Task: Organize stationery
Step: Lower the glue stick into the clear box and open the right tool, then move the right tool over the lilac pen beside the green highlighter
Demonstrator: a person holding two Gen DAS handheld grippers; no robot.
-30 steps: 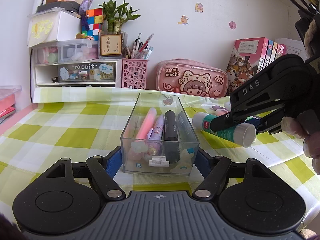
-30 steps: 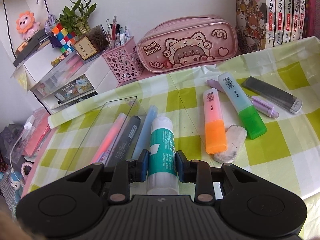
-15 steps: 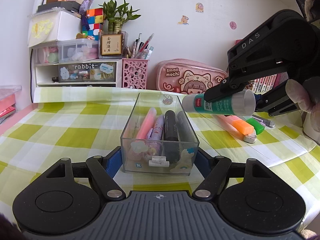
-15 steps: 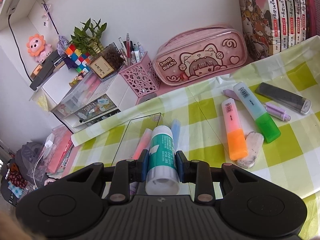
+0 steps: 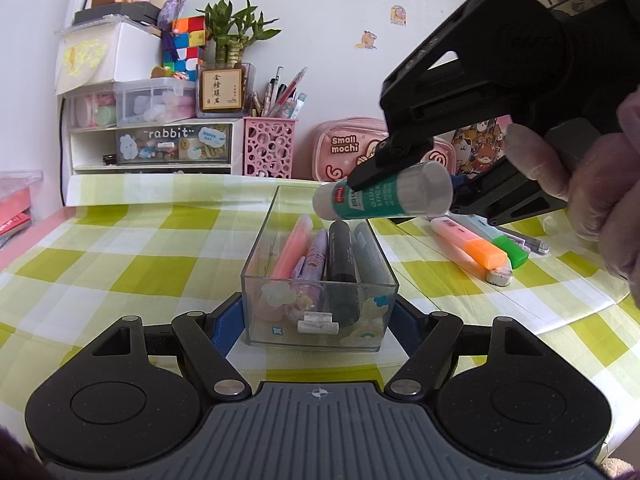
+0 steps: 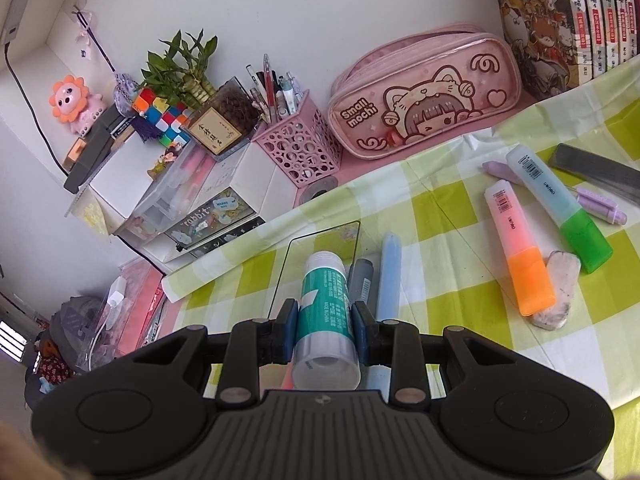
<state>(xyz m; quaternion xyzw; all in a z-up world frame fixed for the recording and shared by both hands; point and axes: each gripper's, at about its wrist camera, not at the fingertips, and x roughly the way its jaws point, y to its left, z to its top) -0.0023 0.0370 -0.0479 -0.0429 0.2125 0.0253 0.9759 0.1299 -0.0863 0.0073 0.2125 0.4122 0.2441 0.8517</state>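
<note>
Clear plastic box: the box (image 5: pixel 320 312) stands on the checked table (image 5: pixel 120 264), and I hold it steady with my left claw (image 5: pixel 320 322); the blue pads (image 5: pixel 224 326) press on its two side walls near the close end.
Already inside: a pink highlighter (image 5: pixel 290 246), a lilac pen (image 5: pixel 314 256), a black marker (image 5: pixel 342 254) and a grey marker (image 5: pixel 370 256) lie side by side along the box. I judge this part as done.
In my right claw: the right claw (image 6: pixel 324 318) pinches the glue stick (image 6: pixel 326 308) by its green middle, one pad on each side.
Place of the glue stick: from the left wrist view it hangs in the air above the far end of the box, nearly level, and touches nothing below.
Step in hand: I think I am bringing the glue stick to the box; it is not yet inside.
Left on the table: an orange highlighter (image 6: pixel 520 252), a green highlighter (image 6: pixel 560 208), a used eraser (image 6: pixel 558 290) that touches the orange cap, a lilac pen (image 6: pixel 600 204) and a dark flat case (image 6: pixel 600 170), all to the right of the box.
My estimate: about half of the loose things are stored.
Room in the box: the bottom row looks almost full, so I expect the next things must lie on top.
</note>
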